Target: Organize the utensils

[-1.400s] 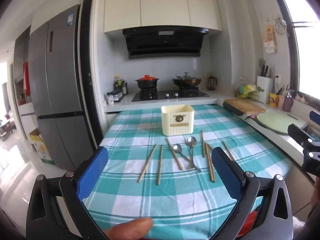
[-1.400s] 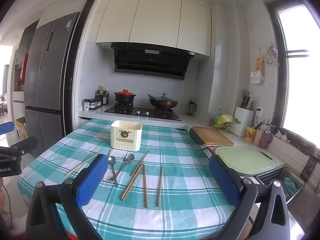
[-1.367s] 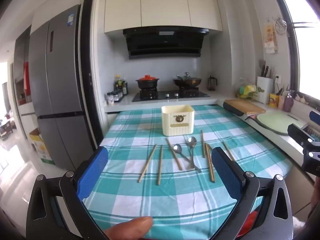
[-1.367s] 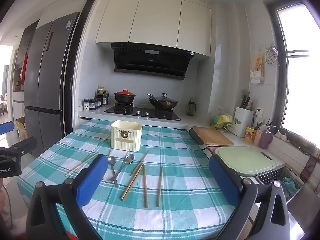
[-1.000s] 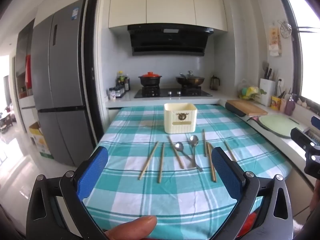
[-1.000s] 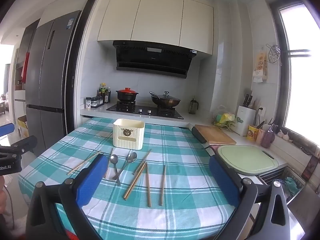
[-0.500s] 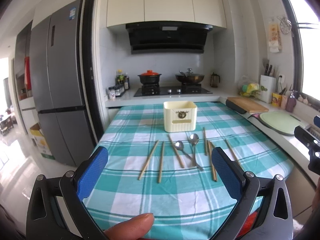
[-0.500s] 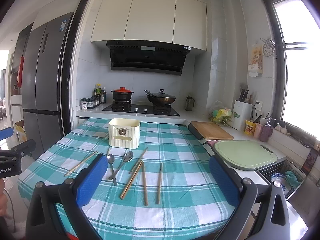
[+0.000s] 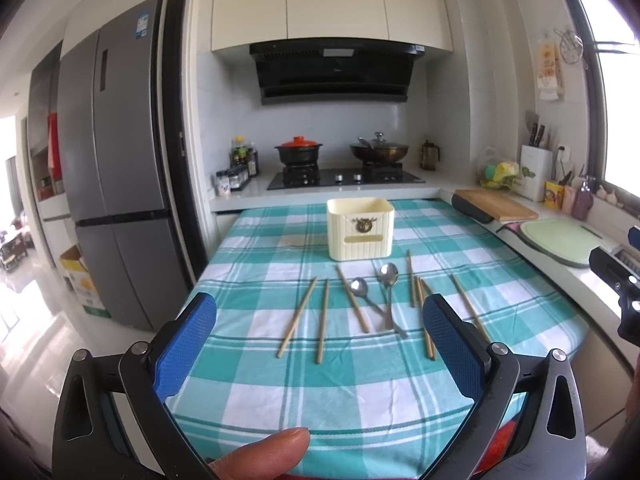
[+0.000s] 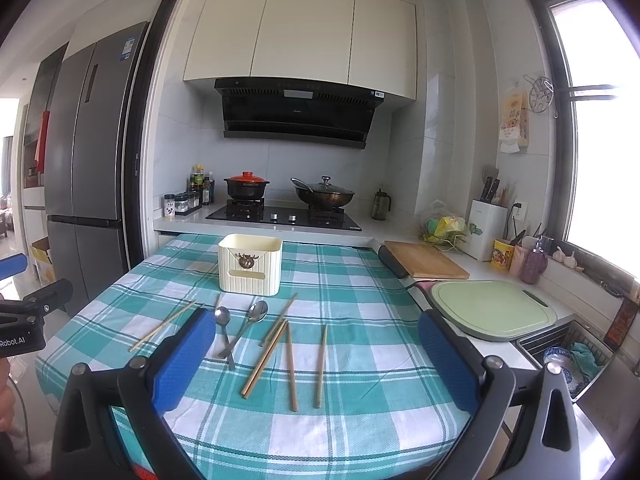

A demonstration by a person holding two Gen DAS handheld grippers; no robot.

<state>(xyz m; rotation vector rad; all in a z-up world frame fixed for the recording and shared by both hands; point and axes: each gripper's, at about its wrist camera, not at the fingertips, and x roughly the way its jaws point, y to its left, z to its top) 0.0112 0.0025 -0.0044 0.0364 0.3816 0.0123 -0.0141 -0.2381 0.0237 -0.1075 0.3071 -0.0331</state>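
Left gripper (image 9: 320,344) and right gripper (image 10: 316,354) are held with jaws spread wide, nothing between them, above the near edge of the checked tablecloth (image 9: 256,376). Wooden chopsticks (image 9: 298,316) and two metal spoons (image 9: 388,280) are scattered before the cream utensil holder (image 9: 360,234).

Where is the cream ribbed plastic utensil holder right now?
The cream ribbed plastic utensil holder stands upright on the teal checked tablecloth, centre of both views, beyond the two metal spoons.
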